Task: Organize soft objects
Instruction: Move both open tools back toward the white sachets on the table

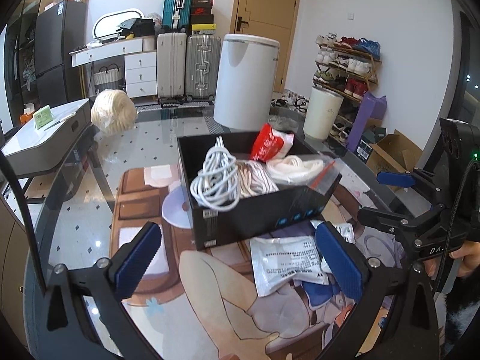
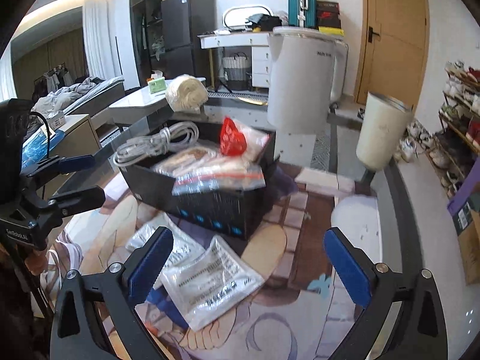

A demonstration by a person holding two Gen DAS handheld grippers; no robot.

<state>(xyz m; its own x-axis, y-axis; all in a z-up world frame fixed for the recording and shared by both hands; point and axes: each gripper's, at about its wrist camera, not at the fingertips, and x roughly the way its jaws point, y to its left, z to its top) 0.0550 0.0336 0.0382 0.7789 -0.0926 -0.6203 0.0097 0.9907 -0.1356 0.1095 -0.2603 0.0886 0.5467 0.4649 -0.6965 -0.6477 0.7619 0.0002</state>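
Both hand-held grippers are spread wide and hold nothing: the left hand-held gripper (image 1: 237, 258) hovers just near of the black cardboard box (image 1: 255, 222), and the right hand-held gripper (image 2: 249, 267) hangs over the flat silver foil packets with printed text (image 2: 210, 282) that lie on the glass worktop (image 1: 84, 210), on the near side of the box. The box already holds a coil of white cable (image 1: 216, 177), a bundle of white cord in a clear zip bag with red seal (image 1: 297, 165) and a red and white plastic pouch (image 1: 267, 144). I think the main risk is the fullness of the box. The zip bag hangs over its near right edge and the cable stands above the rim, so another packet pushed in could press these things out onto the worktop. The foil packets look thin and smooth and they overlap, so a pinch may take two together, or slide off and catch only a corner. The box looks light, and a push from a finger could move it toward the tall white cylindrical appliance (image 1: 246, 81) and the cream tumbler (image 1: 322, 114) that stand far behind it. The right view is blurred, so I cannot tell exact gaps there. A round bundle of cream yarn in plastic (image 1: 112, 114) lies apart at the far left and is probably not yet sorted.
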